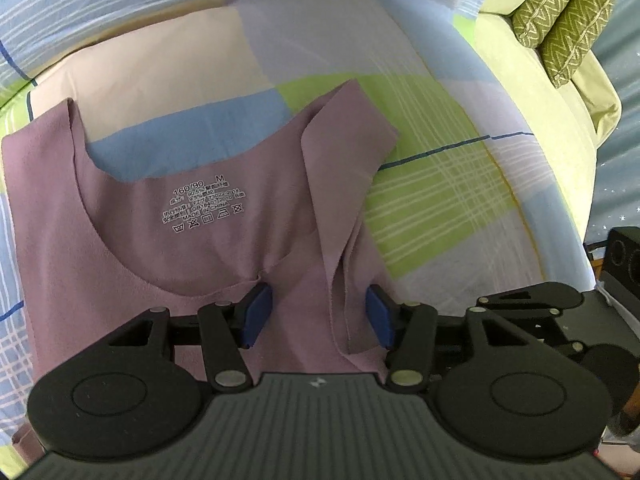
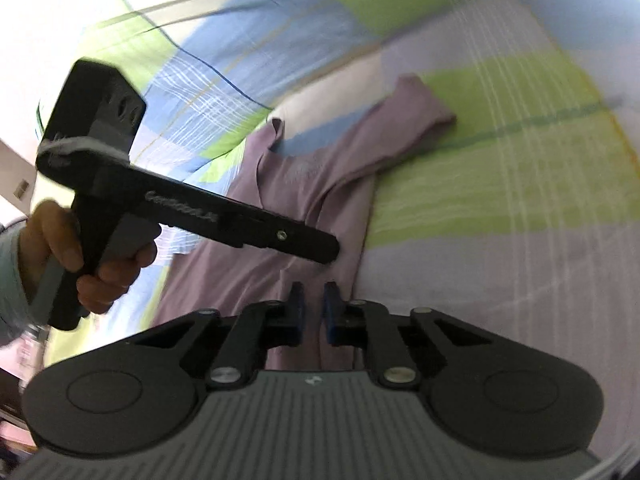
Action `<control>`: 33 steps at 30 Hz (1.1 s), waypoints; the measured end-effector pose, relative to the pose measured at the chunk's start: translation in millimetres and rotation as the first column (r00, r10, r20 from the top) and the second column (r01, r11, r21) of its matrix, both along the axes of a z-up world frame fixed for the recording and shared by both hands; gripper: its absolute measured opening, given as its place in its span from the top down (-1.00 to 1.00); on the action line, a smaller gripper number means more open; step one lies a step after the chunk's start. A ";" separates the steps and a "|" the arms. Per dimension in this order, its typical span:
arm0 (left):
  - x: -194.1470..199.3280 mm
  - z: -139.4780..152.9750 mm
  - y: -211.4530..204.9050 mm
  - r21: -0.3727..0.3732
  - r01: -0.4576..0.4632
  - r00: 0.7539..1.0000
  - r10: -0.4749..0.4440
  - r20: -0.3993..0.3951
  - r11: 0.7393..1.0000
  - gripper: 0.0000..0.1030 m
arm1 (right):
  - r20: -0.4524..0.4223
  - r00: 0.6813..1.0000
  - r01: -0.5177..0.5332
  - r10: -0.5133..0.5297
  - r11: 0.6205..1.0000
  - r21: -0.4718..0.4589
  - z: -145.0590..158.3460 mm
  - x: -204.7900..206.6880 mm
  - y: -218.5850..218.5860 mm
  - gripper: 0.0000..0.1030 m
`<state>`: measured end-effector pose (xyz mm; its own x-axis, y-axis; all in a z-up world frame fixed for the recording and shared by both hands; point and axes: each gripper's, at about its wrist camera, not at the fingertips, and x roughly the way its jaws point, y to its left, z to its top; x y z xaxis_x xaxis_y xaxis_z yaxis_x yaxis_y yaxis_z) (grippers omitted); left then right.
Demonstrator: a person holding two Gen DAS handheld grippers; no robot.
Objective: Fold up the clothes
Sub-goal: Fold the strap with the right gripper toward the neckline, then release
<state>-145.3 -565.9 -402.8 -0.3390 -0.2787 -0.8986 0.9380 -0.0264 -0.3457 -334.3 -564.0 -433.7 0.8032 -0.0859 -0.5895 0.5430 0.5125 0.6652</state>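
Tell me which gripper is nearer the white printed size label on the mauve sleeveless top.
Left. The left gripper sits open over the mauve sleeveless top, just below the white printed size label. The right gripper hovers farther down the garment, beyond the left one.

Smooth matt mauve knit top [image 1: 224, 264], woven cotton-look checked bedsheet [image 1: 460, 184], matt black plastic left gripper [image 1: 318, 312]

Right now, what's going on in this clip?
A person is folding a mauve tank top spread on a patchwork bedsheet. The left hand-held gripper is open, its blue pads either side of a fabric fold. The right hand-held gripper hovers nearby, pads close together, apparently holding nothing.
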 end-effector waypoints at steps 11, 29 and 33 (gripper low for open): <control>13.0 -4.1 -1.9 0.024 -0.105 0.991 0.107 -0.084 0.994 -0.09 | -0.129 0.990 -0.078 0.058 0.985 -0.157 16.1 13.9 24.0 1.00; 16.3 -5.0 -2.2 0.026 -0.148 0.983 0.150 -0.108 0.989 -0.09 | -0.125 0.991 -0.069 0.052 0.988 -0.137 13.1 12.4 24.2 1.00; 17.1 12.0 -6.3 -0.026 -0.172 0.979 0.168 -0.117 0.985 -0.09 | -0.138 0.990 0.003 -0.036 0.974 -0.226 35.1 -6.4 22.6 1.00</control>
